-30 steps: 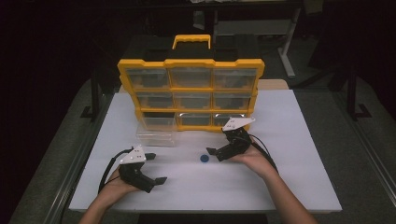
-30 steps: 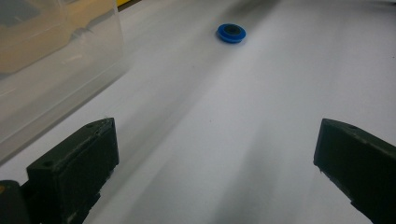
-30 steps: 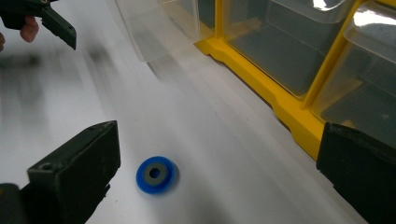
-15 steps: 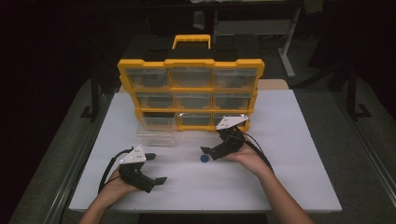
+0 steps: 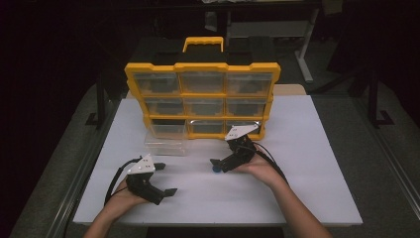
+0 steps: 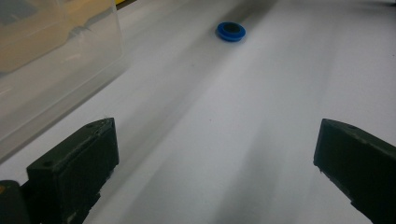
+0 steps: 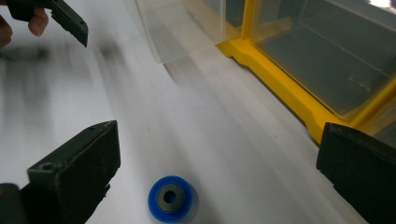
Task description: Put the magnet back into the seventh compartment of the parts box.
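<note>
We hold our right gripper (image 5: pixel 216 164) low over the table (image 5: pixel 317 148), jaws spread wide, and the blue disc (image 5: pixel 216 169) lies flat right at its tip. In the right gripper view the disc (image 7: pixel 170 199) sits between the two jaws, a little nearer the left one, not touching either. It is round, with a dark hub, so it has no long axis to line up with; what matters is that it lies ahead of and below the jaws, and we judge a short drop would bracket it. Our left gripper (image 5: pixel 165 178) rests well apart near the table's front left, jaws also wide open and empty; from it the disc (image 6: pixel 230 31) lies far ahead. A loose clear drawer (image 5: pixel 166 147) sits just before the yellow organiser (image 5: pixel 203 94), left of the disc.
</note>
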A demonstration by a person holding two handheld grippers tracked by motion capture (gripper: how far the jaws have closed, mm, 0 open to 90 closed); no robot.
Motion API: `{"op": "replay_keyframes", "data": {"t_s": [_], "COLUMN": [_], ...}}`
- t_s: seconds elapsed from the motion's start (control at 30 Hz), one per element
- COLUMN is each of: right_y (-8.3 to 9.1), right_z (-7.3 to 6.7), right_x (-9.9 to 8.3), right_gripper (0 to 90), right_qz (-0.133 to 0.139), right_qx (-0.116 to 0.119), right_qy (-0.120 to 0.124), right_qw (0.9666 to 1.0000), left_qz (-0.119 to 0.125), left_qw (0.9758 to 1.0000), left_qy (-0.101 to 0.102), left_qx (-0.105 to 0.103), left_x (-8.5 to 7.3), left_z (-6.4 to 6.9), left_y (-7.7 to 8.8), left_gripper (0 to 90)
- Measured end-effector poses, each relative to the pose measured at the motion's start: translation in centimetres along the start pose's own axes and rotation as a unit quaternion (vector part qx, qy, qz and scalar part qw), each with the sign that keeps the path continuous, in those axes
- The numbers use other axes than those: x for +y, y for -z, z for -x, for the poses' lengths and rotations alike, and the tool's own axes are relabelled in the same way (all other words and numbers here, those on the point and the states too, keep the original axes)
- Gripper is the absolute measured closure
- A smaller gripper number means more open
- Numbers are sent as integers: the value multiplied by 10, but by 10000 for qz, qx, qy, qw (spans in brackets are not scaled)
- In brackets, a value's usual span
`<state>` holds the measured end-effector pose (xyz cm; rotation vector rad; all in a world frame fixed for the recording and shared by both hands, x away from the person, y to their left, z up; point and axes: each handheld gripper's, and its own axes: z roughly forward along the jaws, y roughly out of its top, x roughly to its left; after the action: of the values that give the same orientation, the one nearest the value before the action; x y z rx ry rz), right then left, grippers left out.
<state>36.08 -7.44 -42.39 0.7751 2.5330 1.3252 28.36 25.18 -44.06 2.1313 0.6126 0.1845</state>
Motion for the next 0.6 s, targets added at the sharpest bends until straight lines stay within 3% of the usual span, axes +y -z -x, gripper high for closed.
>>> {"op": "replay_keyframes", "data": {"t_s": [0.6], "right_y": [-9], "right_z": [-10], "right_x": [-1], "right_gripper": [0], "right_qz": [-290], "right_qx": [109], "right_qy": [187], "right_qw": [9993], "left_qz": [0], "left_qw": [10000], "left_qy": [-15], "left_qx": [-10], "left_x": [0], "left_z": [0], "left_y": [0], "left_gripper": [0]}}
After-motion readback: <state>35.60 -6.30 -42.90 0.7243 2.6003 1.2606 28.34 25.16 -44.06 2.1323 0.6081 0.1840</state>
